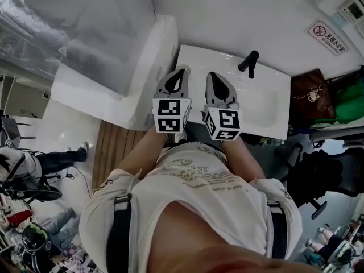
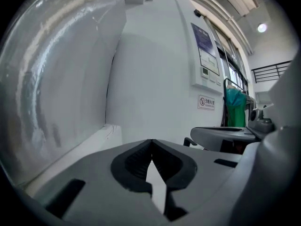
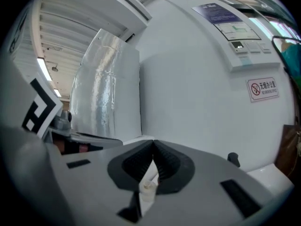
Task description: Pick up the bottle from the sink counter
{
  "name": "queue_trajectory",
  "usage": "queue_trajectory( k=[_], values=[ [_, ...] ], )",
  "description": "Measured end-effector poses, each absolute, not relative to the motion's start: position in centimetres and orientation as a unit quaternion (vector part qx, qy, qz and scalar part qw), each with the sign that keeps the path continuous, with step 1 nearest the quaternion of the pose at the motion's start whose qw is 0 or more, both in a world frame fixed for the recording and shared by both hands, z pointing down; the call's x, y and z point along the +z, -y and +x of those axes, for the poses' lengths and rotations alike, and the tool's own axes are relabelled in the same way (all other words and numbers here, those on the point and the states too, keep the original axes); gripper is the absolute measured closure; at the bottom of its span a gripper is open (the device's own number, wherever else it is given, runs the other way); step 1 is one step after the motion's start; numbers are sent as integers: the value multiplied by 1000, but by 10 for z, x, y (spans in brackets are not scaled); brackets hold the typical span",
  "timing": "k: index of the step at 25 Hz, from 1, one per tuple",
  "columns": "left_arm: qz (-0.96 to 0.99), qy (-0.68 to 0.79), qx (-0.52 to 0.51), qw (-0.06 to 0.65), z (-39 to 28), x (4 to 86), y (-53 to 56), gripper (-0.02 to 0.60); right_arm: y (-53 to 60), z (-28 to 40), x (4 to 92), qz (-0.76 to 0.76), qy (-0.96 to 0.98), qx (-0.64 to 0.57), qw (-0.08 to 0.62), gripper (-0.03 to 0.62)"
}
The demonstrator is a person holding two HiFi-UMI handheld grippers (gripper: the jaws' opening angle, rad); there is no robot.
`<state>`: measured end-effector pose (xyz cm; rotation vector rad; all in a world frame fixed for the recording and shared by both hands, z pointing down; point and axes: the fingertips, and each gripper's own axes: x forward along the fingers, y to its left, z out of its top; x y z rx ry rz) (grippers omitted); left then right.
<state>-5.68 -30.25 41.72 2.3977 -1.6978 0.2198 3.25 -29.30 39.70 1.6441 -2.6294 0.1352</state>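
Well — left gripper point(image 1: 183, 70) and right gripper point(image 1: 210, 74) hang side by side, just short of the faucet point(image 1: 249, 63). Both have jaws pinched tip to tip w/ nothing clamped. The bottle point(image 3: 149, 186) is prob. the small pale capped bit seen thru the right gripper's slit — under it, faucet's near side. Right's nearer; axis unclear.

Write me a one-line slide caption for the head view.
A person's left gripper and right gripper, both shut, side by side at a white sink counter with a black faucet.
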Motion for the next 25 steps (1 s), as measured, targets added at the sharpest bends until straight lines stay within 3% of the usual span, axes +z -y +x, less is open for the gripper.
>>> queue_trajectory(
  k=[19, 20, 22, 25],
  values=[
    [777, 609, 109, 113, -78, 474, 337, 560, 329, 33, 415, 515, 854, 52, 50, 569],
    [775, 613, 106, 115, -78, 480, 339, 544, 331, 35, 415, 512, 856, 50, 51, 569],
    [772, 615, 103, 123, -77, 491, 344, 394, 333, 38, 415, 506, 860, 47, 51, 569],
    [767, 618, 113, 127, -76, 513, 347, 357, 333, 44, 415, 499, 864, 48, 49, 569]
  ],
)
